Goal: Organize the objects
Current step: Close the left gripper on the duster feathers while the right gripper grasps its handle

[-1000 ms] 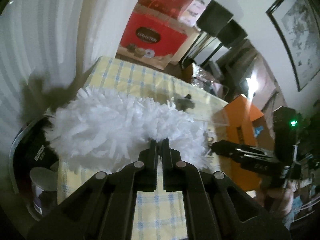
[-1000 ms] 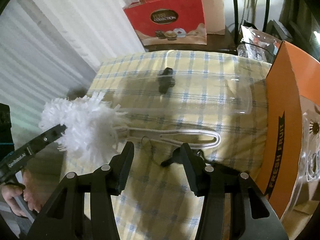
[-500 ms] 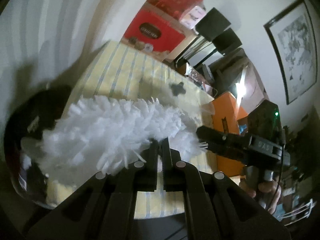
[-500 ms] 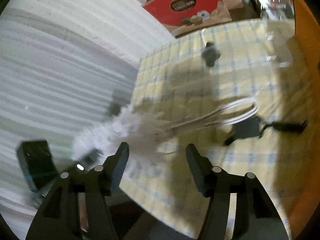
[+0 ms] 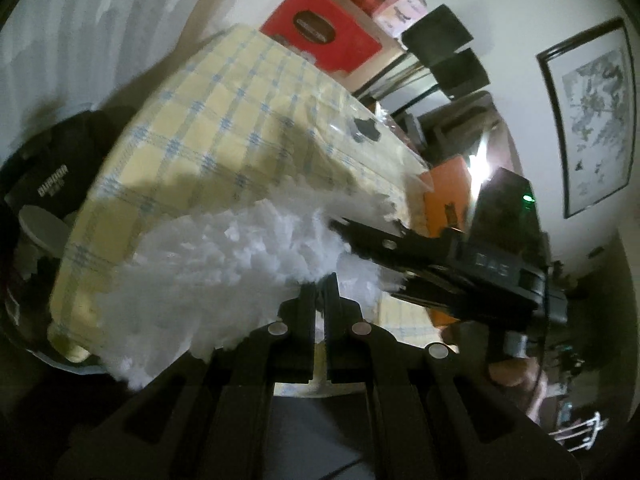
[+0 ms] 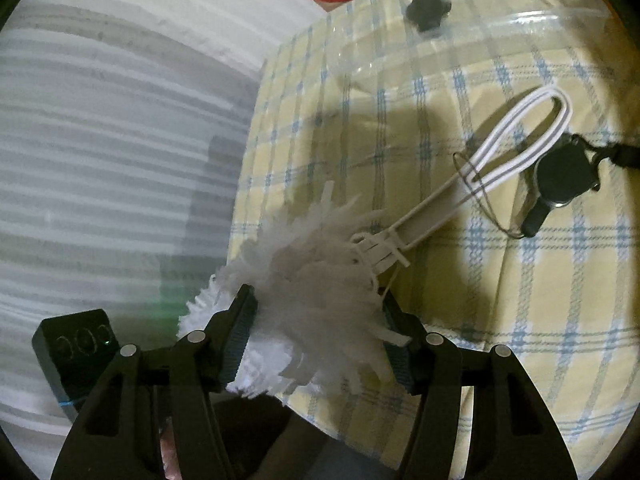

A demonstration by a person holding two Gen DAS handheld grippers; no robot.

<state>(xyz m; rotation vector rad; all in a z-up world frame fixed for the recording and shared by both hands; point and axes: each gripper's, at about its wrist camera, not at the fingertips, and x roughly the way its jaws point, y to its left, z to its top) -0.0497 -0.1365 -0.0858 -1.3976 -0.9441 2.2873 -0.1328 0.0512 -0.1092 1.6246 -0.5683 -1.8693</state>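
A white fluffy duster [image 5: 224, 264] with a white loop handle [image 6: 516, 136] lies over the near-left edge of the yellow checked table [image 5: 224, 120]. My left gripper [image 5: 319, 280] is shut on the duster's head. My right gripper [image 6: 320, 312] is open, its jaws on either side of the fluffy head [image 6: 316, 292]; it shows from the side in the left wrist view [image 5: 340, 232]. The handle points away across the table.
A black round gadget with a strap [image 6: 560, 184] lies by the handle loop. A small black knob [image 6: 428, 8] sits farther back under clear plastic. An orange box [image 5: 444, 200] stands right. Red gift boxes [image 5: 320, 36] stand behind. A black bin [image 5: 44, 184] stands left.
The right gripper has moved left and down to straddle the duster's head. The left gripper has kept its hold while the duster shifted toward the table's near-left edge.
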